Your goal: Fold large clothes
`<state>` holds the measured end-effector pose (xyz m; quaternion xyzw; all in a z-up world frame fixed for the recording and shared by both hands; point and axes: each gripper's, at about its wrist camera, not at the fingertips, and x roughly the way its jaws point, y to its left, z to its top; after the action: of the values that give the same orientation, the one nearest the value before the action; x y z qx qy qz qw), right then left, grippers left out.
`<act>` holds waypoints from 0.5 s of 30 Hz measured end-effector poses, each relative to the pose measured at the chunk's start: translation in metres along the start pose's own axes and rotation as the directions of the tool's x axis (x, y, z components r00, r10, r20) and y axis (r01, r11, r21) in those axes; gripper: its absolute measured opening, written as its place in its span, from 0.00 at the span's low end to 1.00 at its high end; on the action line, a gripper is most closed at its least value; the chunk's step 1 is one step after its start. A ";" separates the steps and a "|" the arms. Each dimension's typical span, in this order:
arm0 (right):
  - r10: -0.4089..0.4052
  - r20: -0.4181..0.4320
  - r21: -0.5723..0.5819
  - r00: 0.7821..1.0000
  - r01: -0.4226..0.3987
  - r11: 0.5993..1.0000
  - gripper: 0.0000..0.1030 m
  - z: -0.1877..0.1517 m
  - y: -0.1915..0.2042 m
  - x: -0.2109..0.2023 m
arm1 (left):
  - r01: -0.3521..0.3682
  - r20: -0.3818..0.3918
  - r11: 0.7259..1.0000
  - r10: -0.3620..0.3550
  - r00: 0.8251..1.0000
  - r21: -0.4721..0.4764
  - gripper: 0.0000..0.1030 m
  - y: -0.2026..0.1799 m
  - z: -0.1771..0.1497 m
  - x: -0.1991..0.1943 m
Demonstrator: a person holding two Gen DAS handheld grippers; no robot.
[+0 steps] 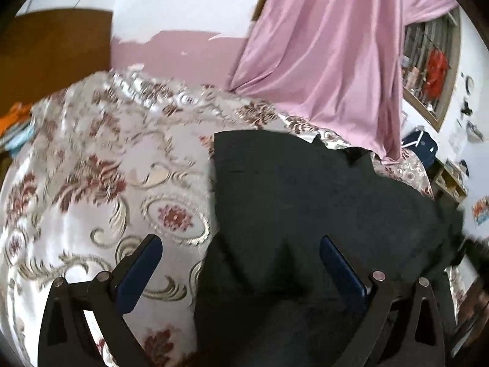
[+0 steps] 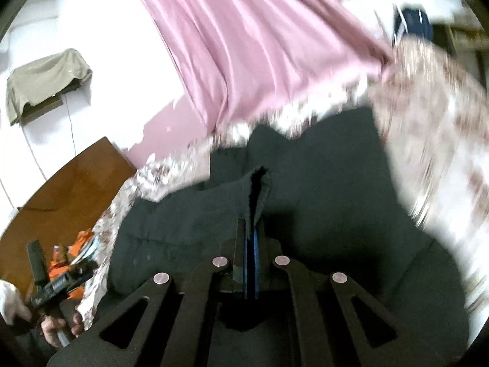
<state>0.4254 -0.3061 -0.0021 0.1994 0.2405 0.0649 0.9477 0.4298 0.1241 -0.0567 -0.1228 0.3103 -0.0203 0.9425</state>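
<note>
A large dark grey garment [image 1: 305,189] lies spread on a bed with a floral cover [image 1: 101,165]. My left gripper [image 1: 241,263] hovers over the garment's left edge with its blue-padded fingers wide apart and nothing between them. In the right wrist view the same dark garment [image 2: 321,189] fills the middle. My right gripper [image 2: 251,235] is shut on a fold of its edge, which stands up from between the pads and is lifted off the bed. The left gripper's body and the hand [image 2: 58,327] holding it show at the lower left of that view.
A pink curtain [image 1: 330,46] hangs down onto the far side of the bed. A brown wooden headboard [image 1: 55,49] stands at the left, with orange items [image 2: 61,263] beside it. A window [image 1: 428,64] and a cluttered shelf are at the right.
</note>
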 end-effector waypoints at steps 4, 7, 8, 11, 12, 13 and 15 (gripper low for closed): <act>-0.142 0.068 -0.099 0.988 0.148 0.984 0.03 0.027 -0.007 -0.025 | -0.015 0.001 0.999 0.015 1.000 0.035 1.00 -0.009 0.006 0.004; -0.198 0.031 -0.103 0.980 0.200 0.974 0.03 0.031 -0.021 -0.019 | -0.039 -0.025 0.998 0.041 0.999 0.056 1.00 -0.016 0.012 0.018; -0.221 -0.001 -0.115 0.975 0.219 0.969 0.03 0.025 -0.027 -0.012 | -0.045 -0.027 0.997 0.047 0.999 0.070 1.00 -0.018 0.015 0.023; -0.287 -0.047 -0.174 0.957 0.275 0.945 0.03 0.008 -0.037 0.001 | -0.093 0.007 0.991 0.093 0.996 0.092 1.00 -0.024 0.019 0.027; -0.302 -0.066 -0.179 0.951 0.286 0.941 0.04 0.006 -0.039 0.006 | -0.094 0.017 0.991 0.093 0.996 0.091 1.00 -0.024 0.020 0.027; -0.314 -0.080 -0.181 0.946 0.296 0.938 0.05 0.004 -0.039 0.009 | -0.081 0.028 0.992 0.079 0.996 0.093 1.00 -0.025 0.022 0.025; -0.334 -0.087 -0.184 0.939 0.314 0.931 0.12 0.004 -0.045 0.006 | -0.058 0.047 0.992 0.053 0.997 0.111 1.00 -0.028 0.025 0.023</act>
<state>0.4335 -0.3471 -0.0199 0.0724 0.3187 -0.0611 0.9431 0.4644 0.1000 -0.0442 -0.0615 0.2910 -0.0085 0.9547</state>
